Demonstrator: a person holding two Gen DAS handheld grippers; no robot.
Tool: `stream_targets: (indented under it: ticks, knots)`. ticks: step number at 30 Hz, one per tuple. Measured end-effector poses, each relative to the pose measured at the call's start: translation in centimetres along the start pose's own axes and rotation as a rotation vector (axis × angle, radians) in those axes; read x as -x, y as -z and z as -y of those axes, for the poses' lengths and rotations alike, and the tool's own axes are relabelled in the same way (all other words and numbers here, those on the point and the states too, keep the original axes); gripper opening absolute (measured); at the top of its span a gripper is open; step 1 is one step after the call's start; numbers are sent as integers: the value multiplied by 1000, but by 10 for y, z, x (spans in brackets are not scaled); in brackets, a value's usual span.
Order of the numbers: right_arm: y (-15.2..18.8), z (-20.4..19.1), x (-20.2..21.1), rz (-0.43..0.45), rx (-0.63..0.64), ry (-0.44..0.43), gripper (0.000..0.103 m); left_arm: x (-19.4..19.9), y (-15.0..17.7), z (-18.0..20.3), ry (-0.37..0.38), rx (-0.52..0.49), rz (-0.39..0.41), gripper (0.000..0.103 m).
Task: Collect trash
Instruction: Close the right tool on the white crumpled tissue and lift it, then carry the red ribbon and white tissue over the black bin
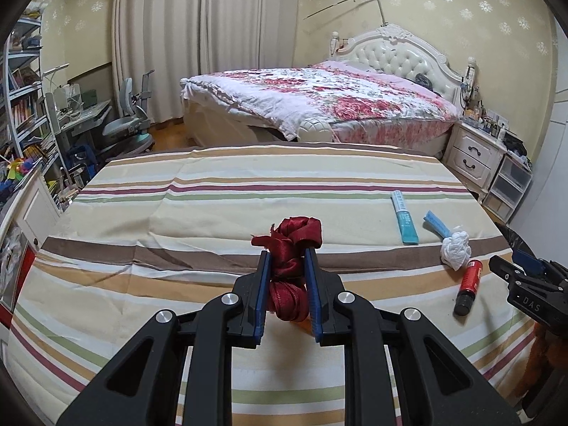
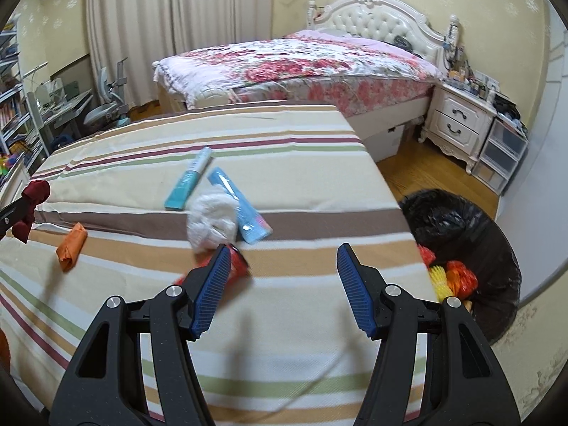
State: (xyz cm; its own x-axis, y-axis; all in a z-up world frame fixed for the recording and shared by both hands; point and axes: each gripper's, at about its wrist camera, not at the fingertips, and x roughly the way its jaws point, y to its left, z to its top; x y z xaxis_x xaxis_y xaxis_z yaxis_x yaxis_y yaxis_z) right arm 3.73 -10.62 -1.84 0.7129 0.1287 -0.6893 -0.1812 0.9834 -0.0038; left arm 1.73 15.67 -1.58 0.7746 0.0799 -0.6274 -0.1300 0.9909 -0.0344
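Note:
My left gripper (image 1: 287, 254) is shut on a crumpled dark red ribbon (image 1: 293, 245) and holds it above the striped table (image 1: 213, 184). The same ribbon (image 2: 33, 193) shows at the left edge of the right wrist view. My right gripper (image 2: 282, 252) is open with nothing between its fingers, hovering over the table's right part. Ahead of it lie a white crumpled tissue (image 2: 213, 222), a red tube (image 2: 237, 261) partly behind the left finger, a teal tube (image 2: 188, 184) and a light blue packet (image 2: 239, 206). An orange wrapper (image 2: 71, 245) lies to the left.
A bin lined with a black bag (image 2: 461, 227), holding orange and yellow trash, stands on the floor right of the table. Beyond the table are a bed (image 1: 319, 103) with a floral cover, a white nightstand (image 1: 472, 156), and a desk with a chair (image 1: 127, 124) at left.

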Motion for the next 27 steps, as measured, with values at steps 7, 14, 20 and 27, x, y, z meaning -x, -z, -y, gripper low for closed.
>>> stream_targets:
  ticks: [7, 14, 20, 27]
  knots:
    - [-14, -29, -18, -19, 63, -34, 61, -6, 3, -36, -53, 52, -13, 20]
    - [-21, -50, -41, -62, 117, -21, 59, -10, 7, -53, -69, 85, -21, 20]
    - [-17, -58, -45, -78, 142, -6, 31, -11, 8, -55, -60, 85, -27, 20]
    - [-22, -47, -23, -25, 111, -16, 31, -8, 9, -43, -27, 66, -17, 20]
